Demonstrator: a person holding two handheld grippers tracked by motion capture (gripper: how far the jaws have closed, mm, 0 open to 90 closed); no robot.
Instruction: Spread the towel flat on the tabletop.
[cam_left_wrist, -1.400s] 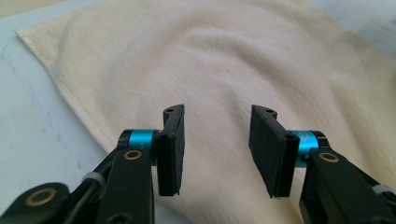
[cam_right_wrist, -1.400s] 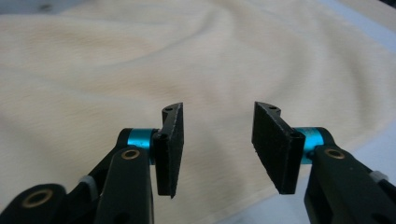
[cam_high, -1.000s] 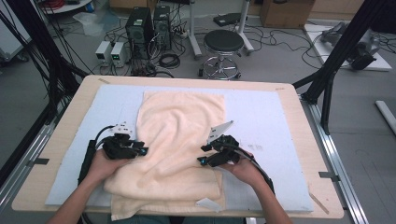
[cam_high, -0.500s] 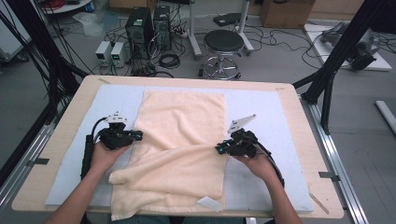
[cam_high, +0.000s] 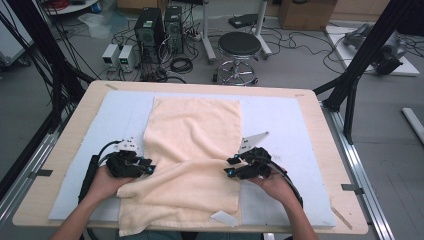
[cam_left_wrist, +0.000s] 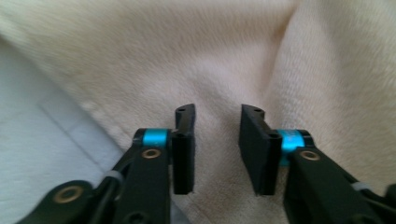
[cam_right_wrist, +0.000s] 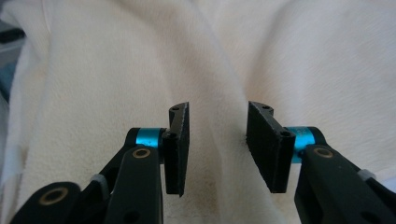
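A cream towel lies on the pale blue mat, its far half flat and its near part folded into a thick band across the table. My left gripper rests at the band's left edge and my right gripper at its right edge, each pointing inward. In the left gripper view my left gripper is open over the towel, with bare cloth in the gap. My right gripper is likewise open over a soft ridge of towel. Both sets of jaws have just been opening and no pad presses on cloth.
A white tag lies at the towel's near edge. The wooden table rims the mat. On the floor beyond stand a round stool and computer towers; black frame posts flank the table.
The rumpled towel has been drawn out flat at the far end. Both grippers went outward to its side edges, came slightly nearer, and their jaws went from shut to open.
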